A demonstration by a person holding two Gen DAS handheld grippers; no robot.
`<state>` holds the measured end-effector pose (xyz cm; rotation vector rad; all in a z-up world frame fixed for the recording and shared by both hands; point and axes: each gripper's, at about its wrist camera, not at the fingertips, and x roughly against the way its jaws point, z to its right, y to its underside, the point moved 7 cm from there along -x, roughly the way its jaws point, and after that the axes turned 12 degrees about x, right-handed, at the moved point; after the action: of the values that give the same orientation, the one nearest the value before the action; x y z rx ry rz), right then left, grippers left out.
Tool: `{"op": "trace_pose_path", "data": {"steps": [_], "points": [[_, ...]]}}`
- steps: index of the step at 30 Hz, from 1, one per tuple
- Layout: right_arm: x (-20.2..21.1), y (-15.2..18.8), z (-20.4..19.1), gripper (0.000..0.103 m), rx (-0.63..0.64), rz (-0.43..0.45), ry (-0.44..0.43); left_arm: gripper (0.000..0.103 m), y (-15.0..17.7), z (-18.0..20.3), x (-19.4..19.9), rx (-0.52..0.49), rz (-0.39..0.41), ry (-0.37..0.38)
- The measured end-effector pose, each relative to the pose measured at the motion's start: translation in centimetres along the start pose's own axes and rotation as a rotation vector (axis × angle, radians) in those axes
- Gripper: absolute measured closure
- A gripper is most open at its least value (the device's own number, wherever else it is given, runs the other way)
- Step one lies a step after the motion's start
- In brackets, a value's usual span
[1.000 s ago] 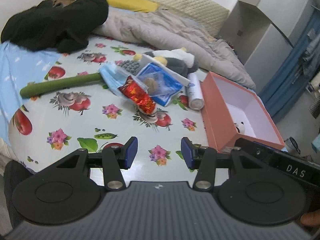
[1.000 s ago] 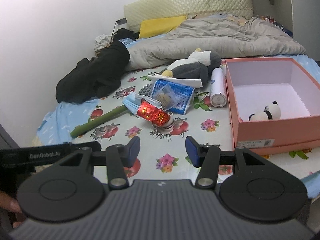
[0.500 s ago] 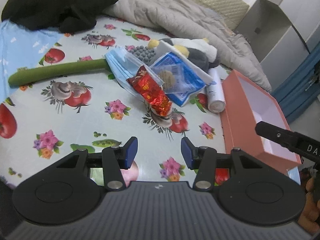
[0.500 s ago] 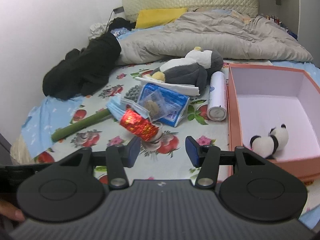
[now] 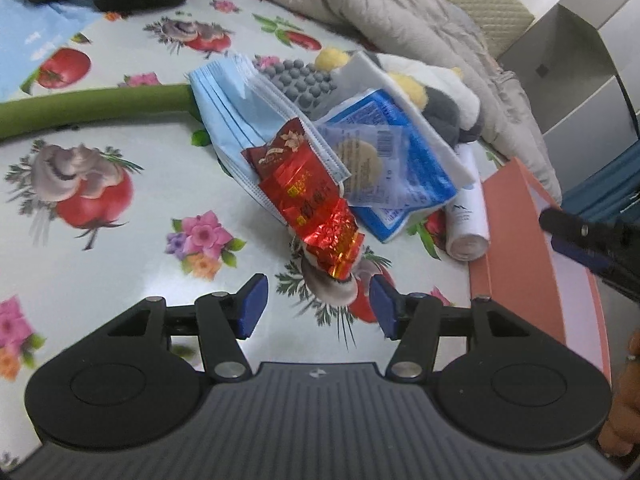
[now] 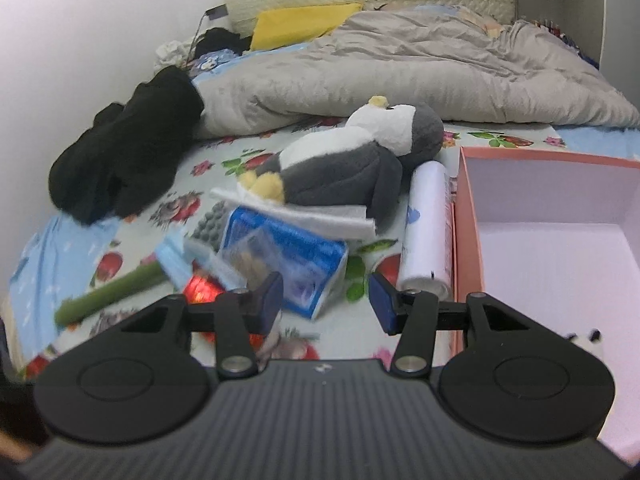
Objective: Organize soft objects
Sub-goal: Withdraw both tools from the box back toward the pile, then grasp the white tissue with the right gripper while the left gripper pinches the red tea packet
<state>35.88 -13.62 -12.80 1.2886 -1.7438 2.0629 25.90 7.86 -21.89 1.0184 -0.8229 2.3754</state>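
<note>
A grey and white penguin plush (image 6: 352,160) lies on the bed by the pink box (image 6: 464,216); it also shows in the left wrist view (image 5: 448,108). A small panda plush (image 6: 582,340) lies inside the box. A pile holds a red foil packet (image 5: 308,204), blue face masks (image 5: 236,120) and a blue snack bag (image 5: 384,160). My left gripper (image 5: 318,306) is open, just short of the red packet. My right gripper (image 6: 326,302) is open, over the blue bag (image 6: 296,256) and beside the box.
A white tube (image 6: 426,232) lies against the box wall. A green stick (image 5: 88,108) lies at the left. Black clothing (image 6: 128,148), a grey quilt (image 6: 400,68) and a yellow pillow (image 6: 300,24) lie farther back. The right gripper's tip shows in the left wrist view (image 5: 580,240).
Both grippers have moved forward toward the pile. The left one now sits close to the red packet; the right one has come nearer the penguin and the box. Both stayed open.
</note>
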Motion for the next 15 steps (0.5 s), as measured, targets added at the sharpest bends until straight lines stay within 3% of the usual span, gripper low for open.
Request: {"op": "trace_pose_path", "data": {"steps": [10, 15], "points": [[-7.4, -2.4, 2.6, 0.051, -0.193, 0.003, -0.033, 0.041, -1.1, -0.9, -5.1, 0.111, -0.024, 0.025], [-10.1, -2.6, 3.9, 0.050, -0.267, -0.015, 0.008, 0.041, -1.4, -0.8, -6.1, 0.149, -0.019, 0.060]]}}
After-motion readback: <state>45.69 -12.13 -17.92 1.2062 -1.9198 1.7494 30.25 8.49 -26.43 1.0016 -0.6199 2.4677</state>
